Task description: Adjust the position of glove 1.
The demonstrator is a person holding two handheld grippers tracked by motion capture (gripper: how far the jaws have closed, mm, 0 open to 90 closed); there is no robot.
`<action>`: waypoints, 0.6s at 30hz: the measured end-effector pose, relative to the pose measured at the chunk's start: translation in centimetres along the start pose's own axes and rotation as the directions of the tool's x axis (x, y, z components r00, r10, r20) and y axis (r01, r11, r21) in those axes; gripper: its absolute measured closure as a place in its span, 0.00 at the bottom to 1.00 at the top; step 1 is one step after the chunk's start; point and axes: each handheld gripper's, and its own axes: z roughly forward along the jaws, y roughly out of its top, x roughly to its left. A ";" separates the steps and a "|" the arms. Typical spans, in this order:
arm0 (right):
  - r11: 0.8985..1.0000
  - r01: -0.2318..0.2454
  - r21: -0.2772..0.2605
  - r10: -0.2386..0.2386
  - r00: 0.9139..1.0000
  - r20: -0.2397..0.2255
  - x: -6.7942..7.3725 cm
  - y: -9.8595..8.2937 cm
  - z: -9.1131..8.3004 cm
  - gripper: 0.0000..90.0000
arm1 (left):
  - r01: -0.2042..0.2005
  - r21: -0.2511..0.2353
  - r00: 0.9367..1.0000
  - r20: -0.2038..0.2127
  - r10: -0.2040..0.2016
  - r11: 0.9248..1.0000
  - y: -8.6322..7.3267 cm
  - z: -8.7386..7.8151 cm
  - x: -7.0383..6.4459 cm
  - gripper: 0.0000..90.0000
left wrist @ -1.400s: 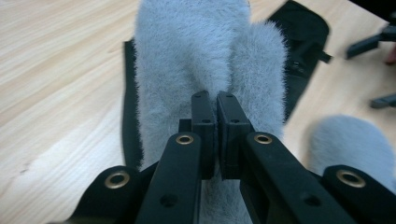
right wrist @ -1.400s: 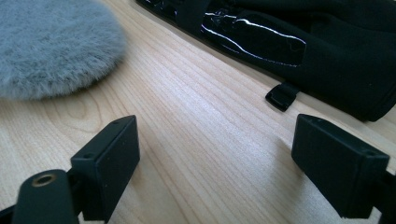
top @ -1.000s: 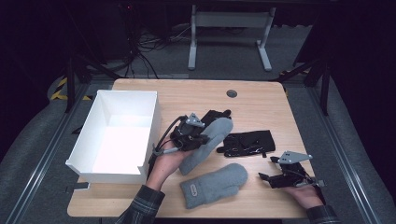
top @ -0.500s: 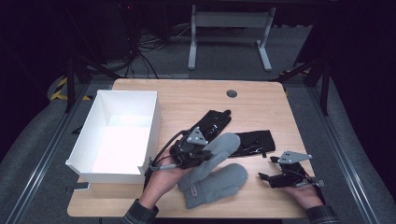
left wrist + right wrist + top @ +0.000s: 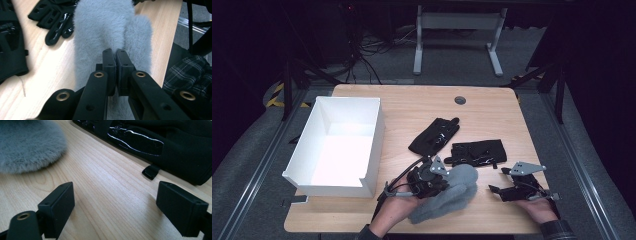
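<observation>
While the right gripper (image 5: 495, 190) gapes empty, the left gripper (image 5: 116, 55) is clamped on grey fuzzy mittens (image 5: 105, 27).

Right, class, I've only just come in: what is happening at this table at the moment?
A person is working with a tool in each hand. The left tool is shut on a fluffy grey mitten that is lying over a second grey mitten near the front edge of the wooden table. The right tool rests open on the table, holding nothing. Two black gloves lie beyond, and a white box stands at the left.
</observation>
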 end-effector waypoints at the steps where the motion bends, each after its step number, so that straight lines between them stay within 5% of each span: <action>1: 1.000 0.000 0.000 0.000 1.000 0.000 0.0 0.0 0.0 0.17 | -0.002 0.003 1.000 0.003 0.002 1.000 0.0 0.1 0.0 0.98; 18: 1.000 -0.001 0.000 0.001 1.000 0.001 0.0 0.0 0.0 0.17 | -0.005 0.094 0.998 0.056 0.000 0.996 -0.8 4.2 -0.8 0.97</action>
